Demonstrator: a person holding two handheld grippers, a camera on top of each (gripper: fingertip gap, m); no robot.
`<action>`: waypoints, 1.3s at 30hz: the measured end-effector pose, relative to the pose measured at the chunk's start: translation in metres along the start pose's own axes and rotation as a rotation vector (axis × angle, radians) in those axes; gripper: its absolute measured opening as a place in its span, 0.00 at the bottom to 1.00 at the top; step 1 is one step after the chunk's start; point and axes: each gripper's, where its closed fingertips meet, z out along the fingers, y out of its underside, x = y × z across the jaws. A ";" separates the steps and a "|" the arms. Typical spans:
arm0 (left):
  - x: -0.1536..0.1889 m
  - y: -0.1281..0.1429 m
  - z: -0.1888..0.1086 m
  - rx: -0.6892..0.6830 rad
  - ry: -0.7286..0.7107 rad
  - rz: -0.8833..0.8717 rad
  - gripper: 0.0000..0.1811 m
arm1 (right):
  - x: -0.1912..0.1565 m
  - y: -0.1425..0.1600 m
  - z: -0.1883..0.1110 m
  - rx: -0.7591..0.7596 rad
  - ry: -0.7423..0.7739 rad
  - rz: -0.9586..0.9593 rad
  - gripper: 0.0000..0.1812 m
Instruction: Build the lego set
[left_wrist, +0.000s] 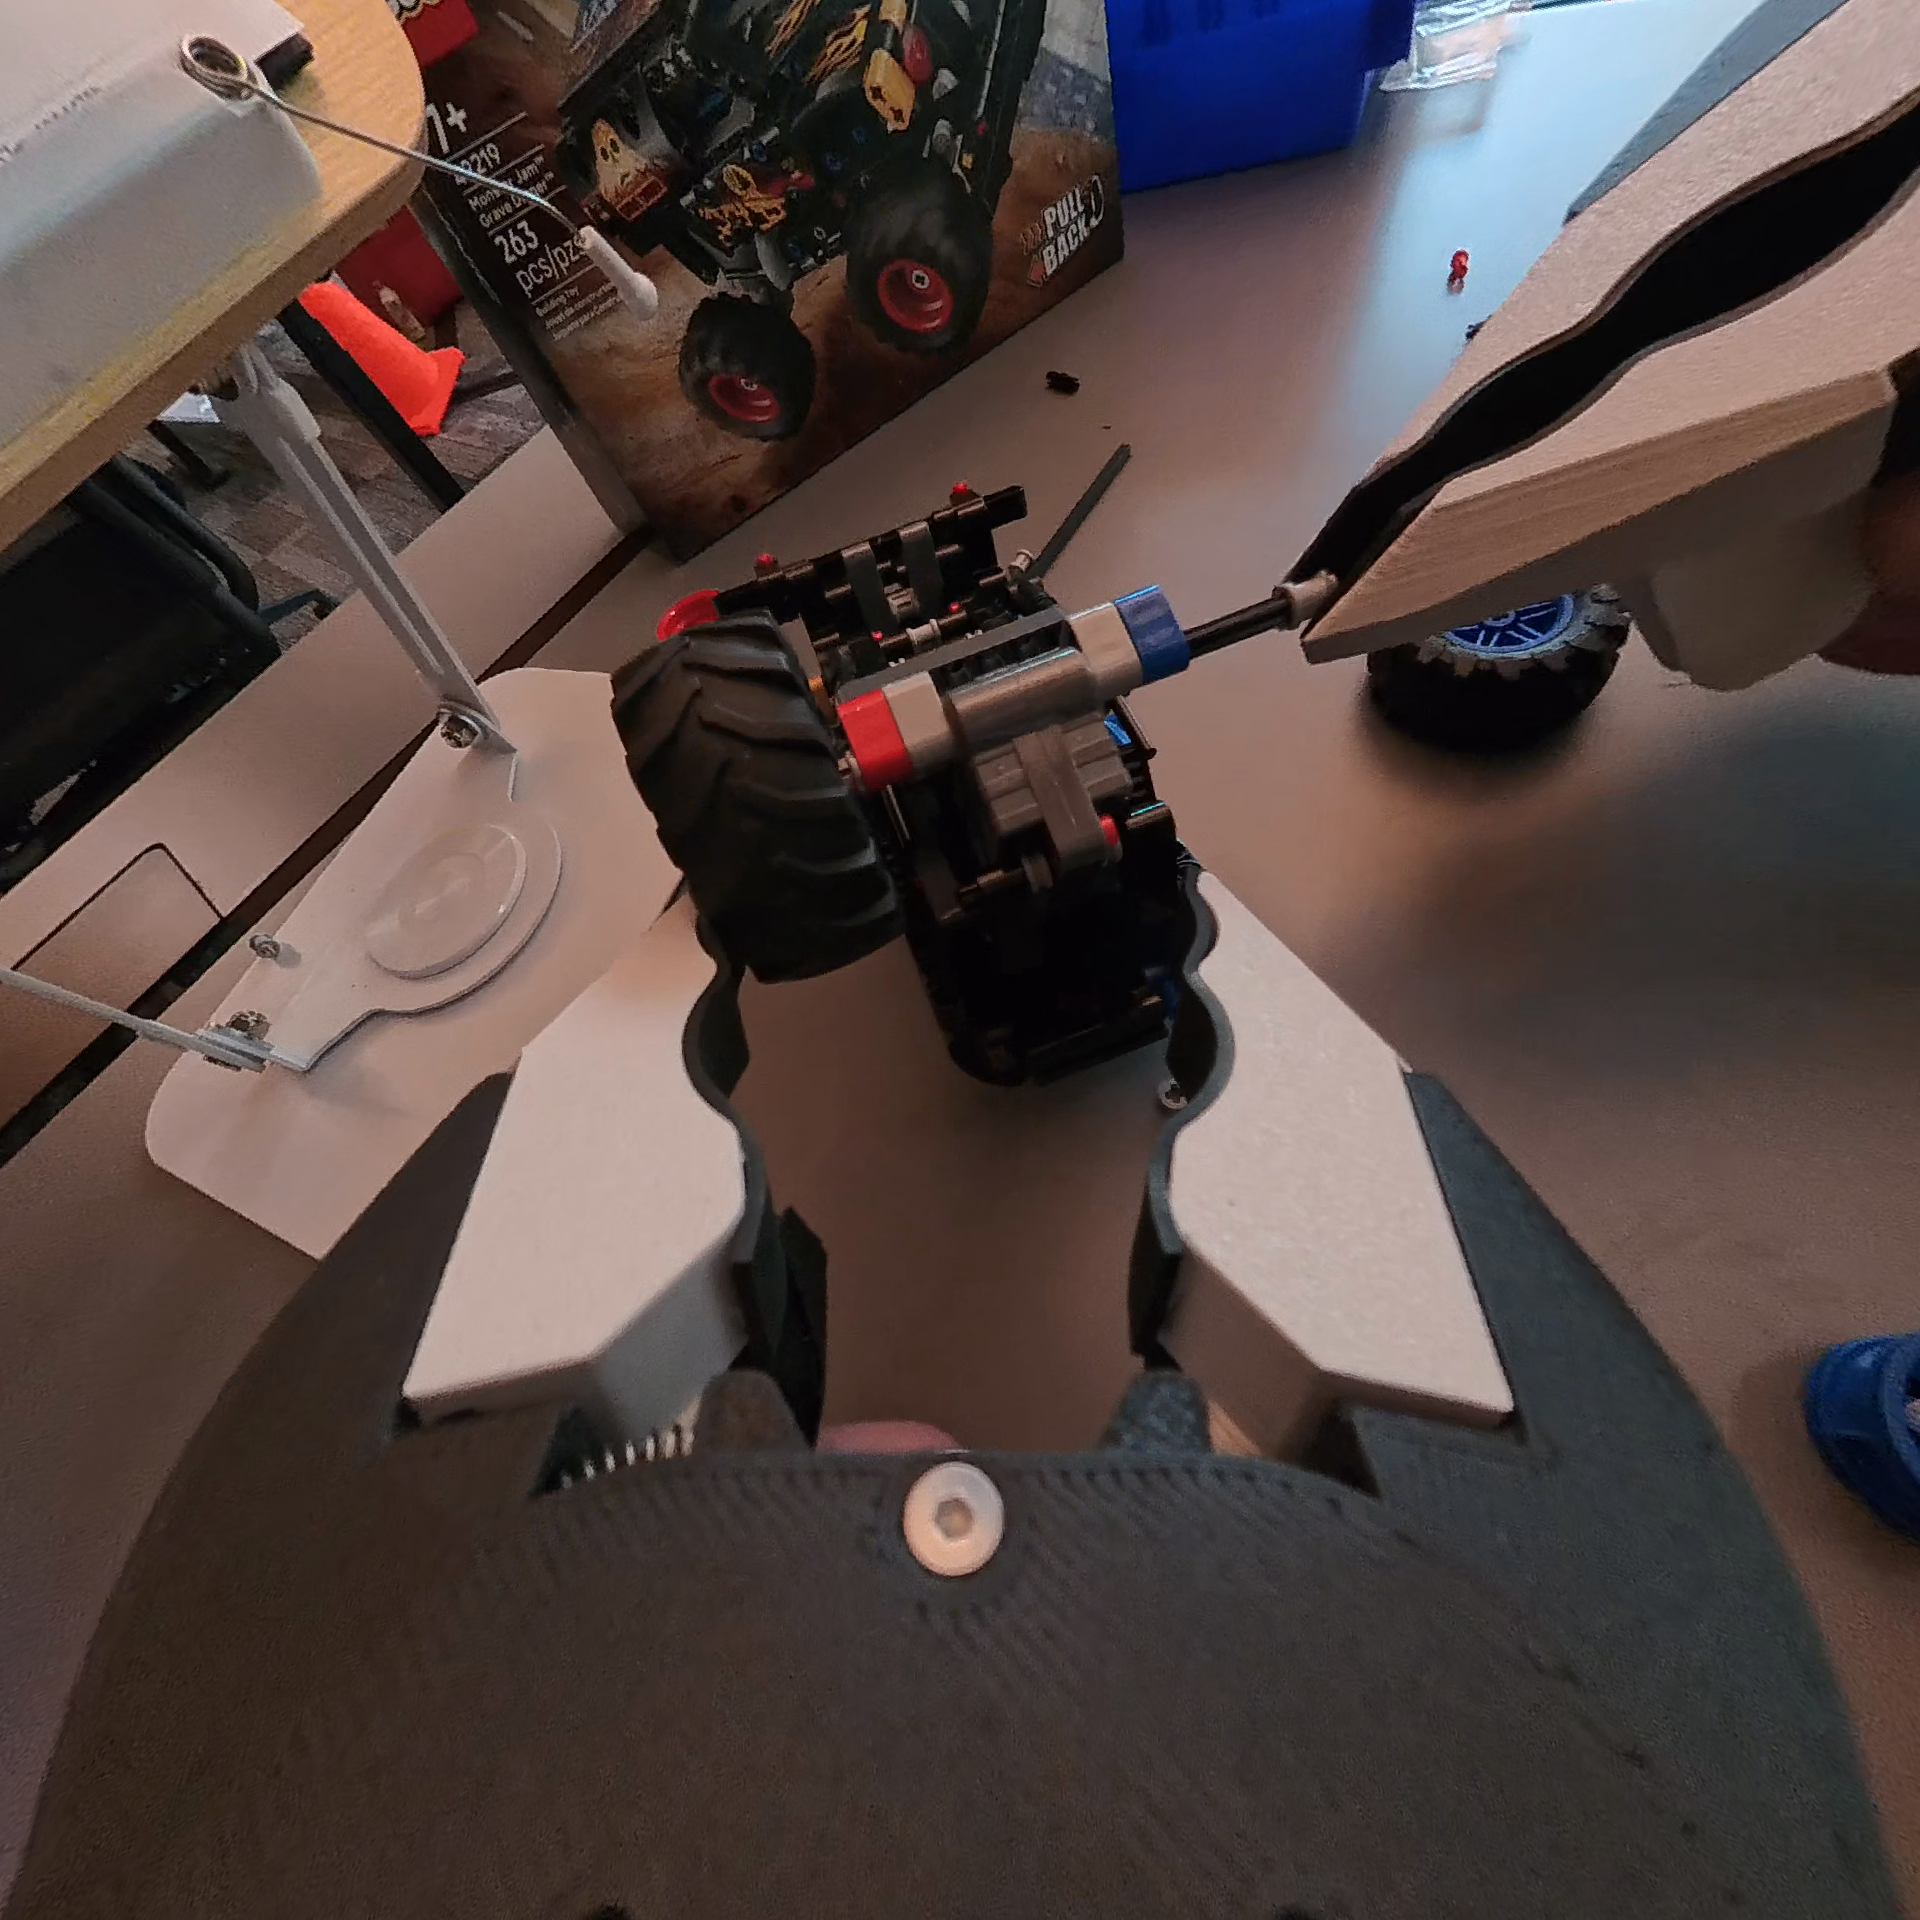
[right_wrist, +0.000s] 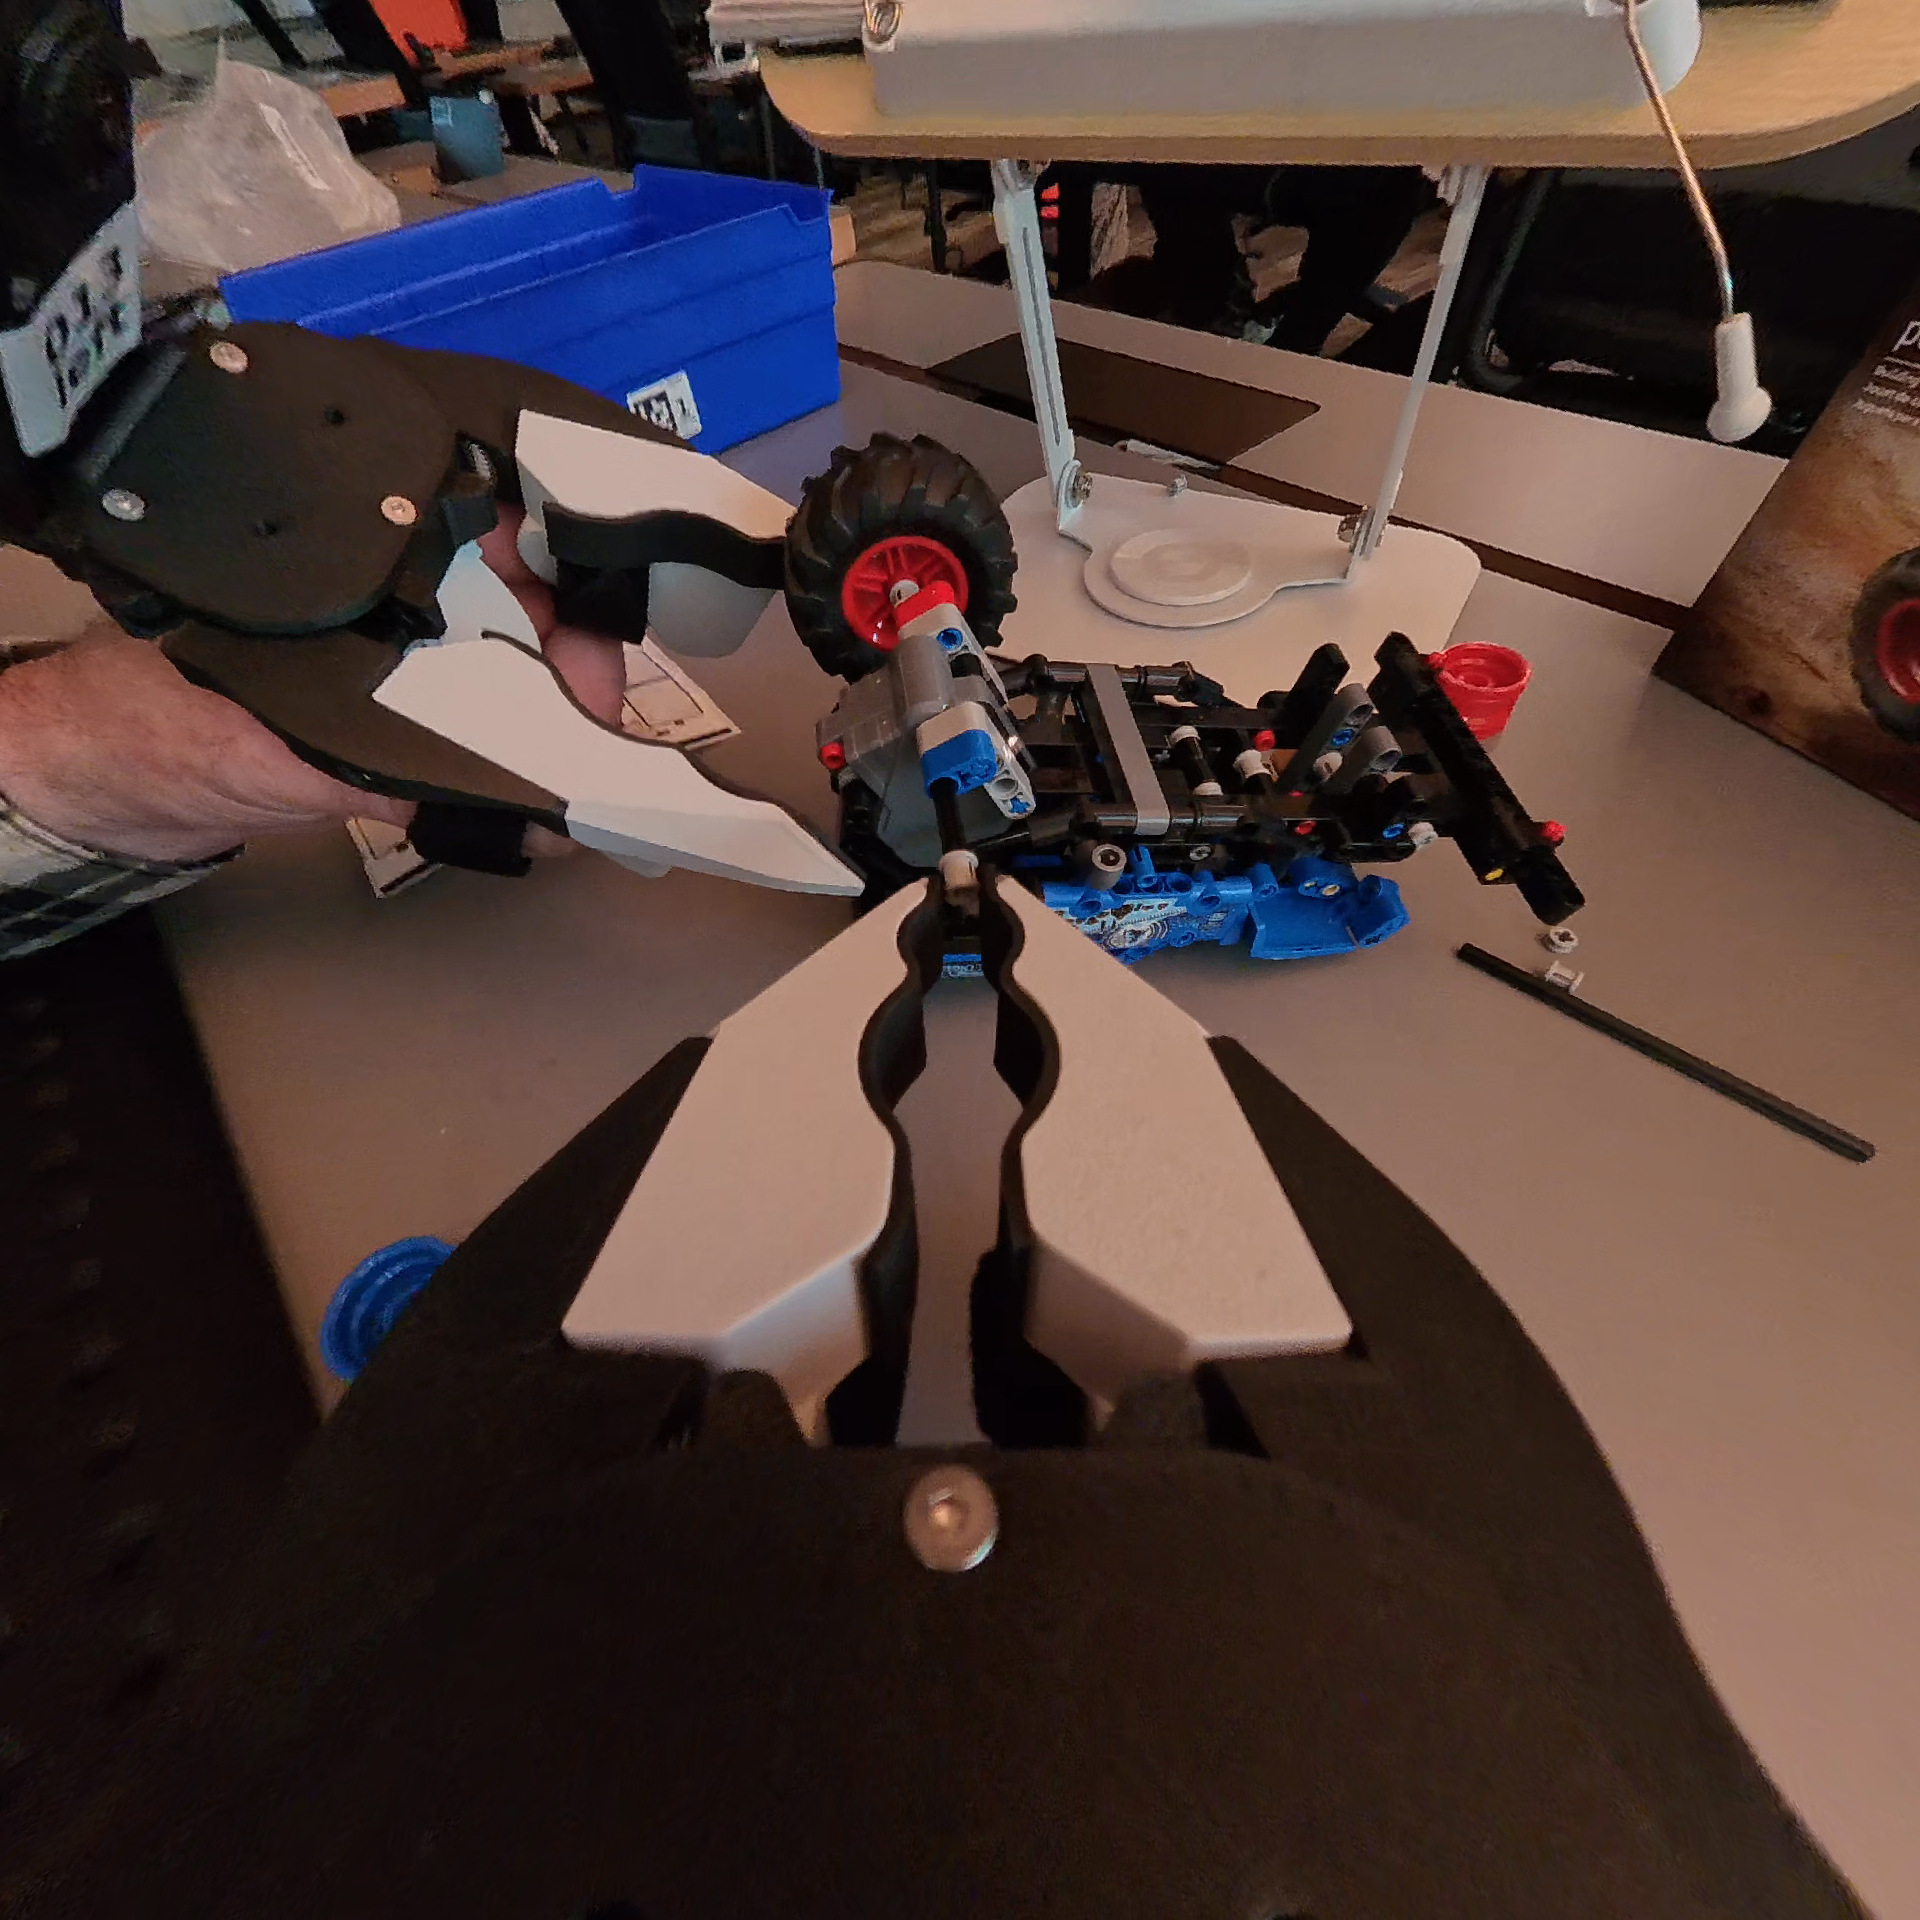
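Axle fitting: right gripper (right_wrist: 958, 883) pinches the black plastic axle's (right_wrist: 948, 821) tip; left gripper (left_wrist: 961, 940), half-open, brackets the black-and-blue lego chassis (left_wrist: 997, 831). Next: push the axle inward.

Workroom or lab setting — grey bench (right_wrist: 1558, 1247) carrying a blue parts bin (right_wrist: 582, 281) and white lamp stand (right_wrist: 1226, 561); further desks, chair legs and an orange cone (left_wrist: 384, 353) behind.
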 end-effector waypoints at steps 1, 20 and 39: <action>0.000 0.000 0.000 0.004 0.000 0.005 0.45 | 0.000 0.000 0.000 -0.008 0.001 -0.014 0.02; -0.001 0.000 -0.004 -0.026 0.026 0.192 0.43 | -0.004 0.004 0.011 -0.122 -0.032 -0.156 0.01; -0.014 0.003 -0.007 -0.004 0.035 0.112 0.43 | 0.006 -0.004 0.011 -0.077 -0.057 -0.117 0.07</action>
